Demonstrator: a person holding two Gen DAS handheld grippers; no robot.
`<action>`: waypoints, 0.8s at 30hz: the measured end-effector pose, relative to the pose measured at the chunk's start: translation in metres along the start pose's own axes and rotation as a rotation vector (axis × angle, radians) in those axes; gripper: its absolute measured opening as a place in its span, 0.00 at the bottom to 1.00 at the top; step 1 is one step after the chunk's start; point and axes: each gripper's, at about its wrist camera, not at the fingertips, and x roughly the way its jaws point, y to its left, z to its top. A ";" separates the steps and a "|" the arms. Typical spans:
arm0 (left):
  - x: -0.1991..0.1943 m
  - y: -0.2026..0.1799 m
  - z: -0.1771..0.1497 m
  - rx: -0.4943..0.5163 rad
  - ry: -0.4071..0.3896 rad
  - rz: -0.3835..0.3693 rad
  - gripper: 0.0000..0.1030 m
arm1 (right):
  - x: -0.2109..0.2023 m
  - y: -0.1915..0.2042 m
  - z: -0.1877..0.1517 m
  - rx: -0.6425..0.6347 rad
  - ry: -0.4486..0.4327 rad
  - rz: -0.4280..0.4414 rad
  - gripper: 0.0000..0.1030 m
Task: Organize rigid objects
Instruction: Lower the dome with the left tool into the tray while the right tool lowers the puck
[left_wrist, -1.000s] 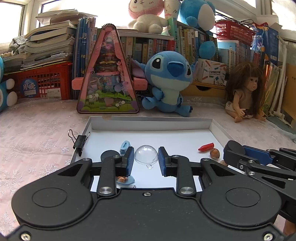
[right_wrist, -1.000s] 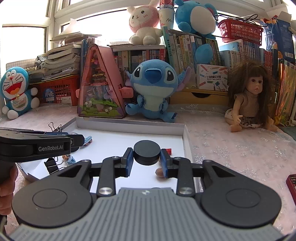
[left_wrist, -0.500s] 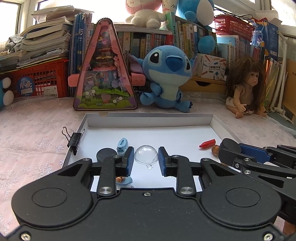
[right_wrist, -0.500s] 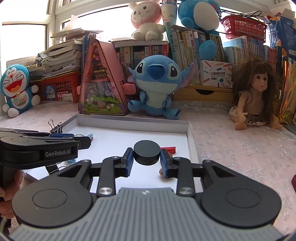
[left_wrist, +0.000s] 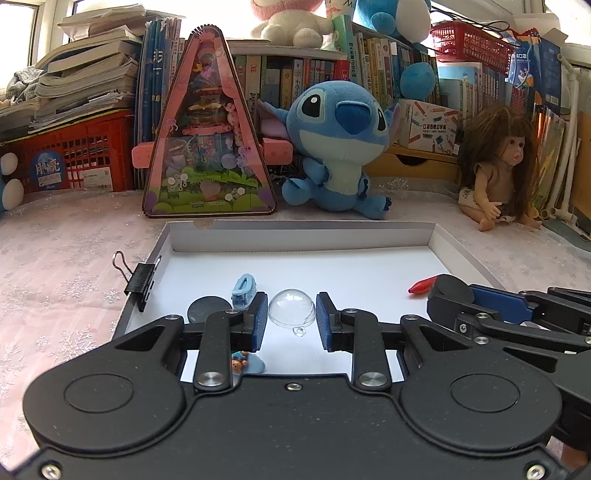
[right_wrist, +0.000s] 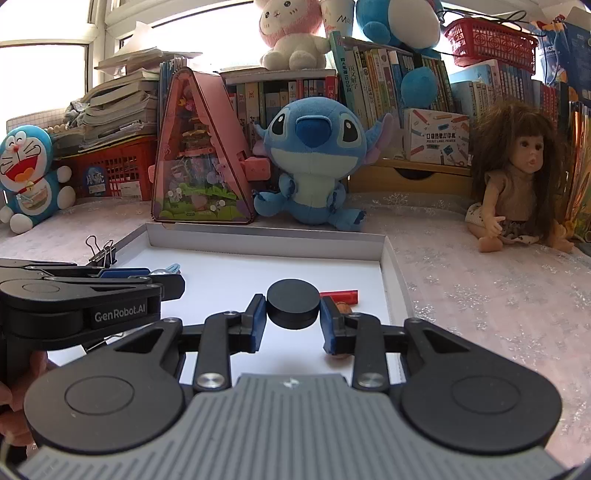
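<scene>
Two grips are on. My left gripper (left_wrist: 291, 317) has the clear dome (left_wrist: 291, 312) pinched between its blue pads, held above the floor of the white tray (left_wrist: 295, 236), near the middle. My right gripper (right_wrist: 293, 317) clamps the black puck (right_wrist: 293, 308) the same way, over the tray's right half.

From the dome in the left view, at ten o'clock sits a pale blue hair clip (left_wrist: 243, 291), with a second black disc (left_wrist: 207, 309) at nine o'clock beside it. At seven o'clock, a small bear charm (left_wrist: 245, 363) peeks from under my left finger. At three o'clock lies a red crayon (left_wrist: 423, 284), just beside the right gripper's tip.

On the tray's left wall a black binder clip (left_wrist: 142, 286) is clamped. At twelve o'clock, beyond the tray, I see the blue plush (left_wrist: 340, 147), the pink triangular toy box (left_wrist: 208, 140) to its left, and a doll (left_wrist: 506, 170) at two o'clock.
</scene>
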 end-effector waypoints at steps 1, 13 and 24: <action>0.001 -0.001 0.000 0.002 0.002 -0.001 0.26 | 0.002 0.000 0.000 0.001 0.002 0.001 0.35; 0.017 -0.003 0.001 0.009 0.032 0.000 0.26 | 0.019 0.000 0.005 0.021 0.034 0.017 0.35; 0.026 -0.005 0.007 0.027 0.082 0.003 0.26 | 0.030 0.001 0.007 0.006 0.069 0.030 0.35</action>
